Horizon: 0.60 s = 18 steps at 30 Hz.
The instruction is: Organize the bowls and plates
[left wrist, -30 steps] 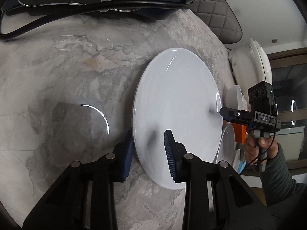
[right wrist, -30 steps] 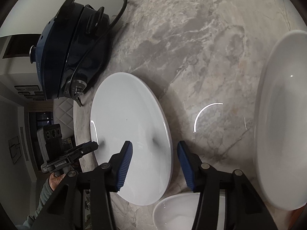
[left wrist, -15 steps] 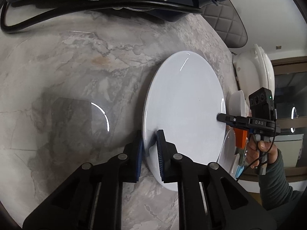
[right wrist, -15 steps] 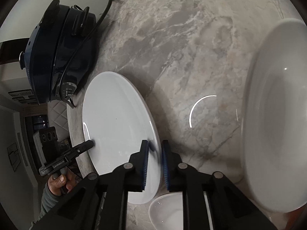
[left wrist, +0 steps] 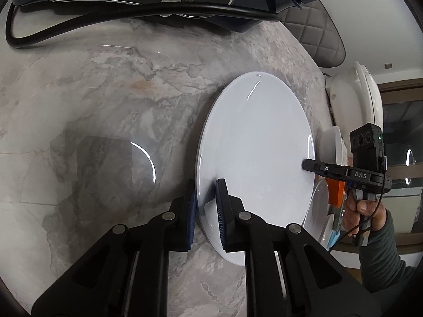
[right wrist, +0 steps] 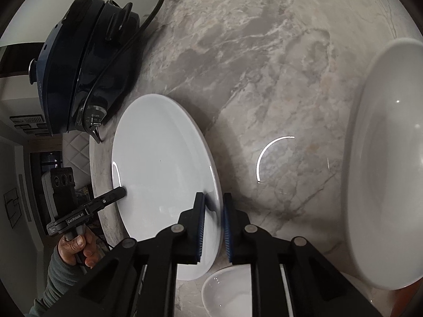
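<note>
White plate on the marble tabletop, left wrist view: my left gripper has just closed and is clamped on the plate's near rim, one blue pad under it, one on top. Across the plate, my right gripper bites the opposite rim; more white dishes lie beyond it.

Right wrist view: my right gripper, jaws just closed, pinches the plate edge. Left gripper grips the far rim. Small bowl just below my fingers; large white dish well to the right; dark cooker beyond the plate.
</note>
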Tool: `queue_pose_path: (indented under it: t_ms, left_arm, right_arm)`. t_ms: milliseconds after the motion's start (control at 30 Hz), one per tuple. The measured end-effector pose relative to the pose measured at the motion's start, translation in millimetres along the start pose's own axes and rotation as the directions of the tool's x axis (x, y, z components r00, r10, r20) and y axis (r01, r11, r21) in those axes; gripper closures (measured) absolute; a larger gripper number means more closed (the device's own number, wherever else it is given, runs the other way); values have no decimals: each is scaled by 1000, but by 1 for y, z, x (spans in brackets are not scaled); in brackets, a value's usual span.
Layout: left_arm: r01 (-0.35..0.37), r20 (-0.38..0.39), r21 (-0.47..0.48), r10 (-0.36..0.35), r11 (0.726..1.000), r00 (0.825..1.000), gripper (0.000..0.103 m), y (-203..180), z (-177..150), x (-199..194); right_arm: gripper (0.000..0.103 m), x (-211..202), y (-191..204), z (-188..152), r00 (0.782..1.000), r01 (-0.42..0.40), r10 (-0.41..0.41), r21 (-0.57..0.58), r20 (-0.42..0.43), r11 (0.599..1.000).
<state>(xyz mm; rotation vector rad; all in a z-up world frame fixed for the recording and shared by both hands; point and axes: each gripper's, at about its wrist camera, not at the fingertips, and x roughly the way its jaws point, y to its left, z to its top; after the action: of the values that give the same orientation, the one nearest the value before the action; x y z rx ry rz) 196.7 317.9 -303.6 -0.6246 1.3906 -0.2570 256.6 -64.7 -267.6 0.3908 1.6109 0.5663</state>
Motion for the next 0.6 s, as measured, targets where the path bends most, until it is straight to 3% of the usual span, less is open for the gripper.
queue_pose_path:
  t_ms: [600]
  left_arm:
    - [-48, 49, 29, 46, 998, 998, 90, -18, -24, -30]
  right_arm:
    - [87, 3, 36, -12, 1000, 12, -10, -75, 29, 997]
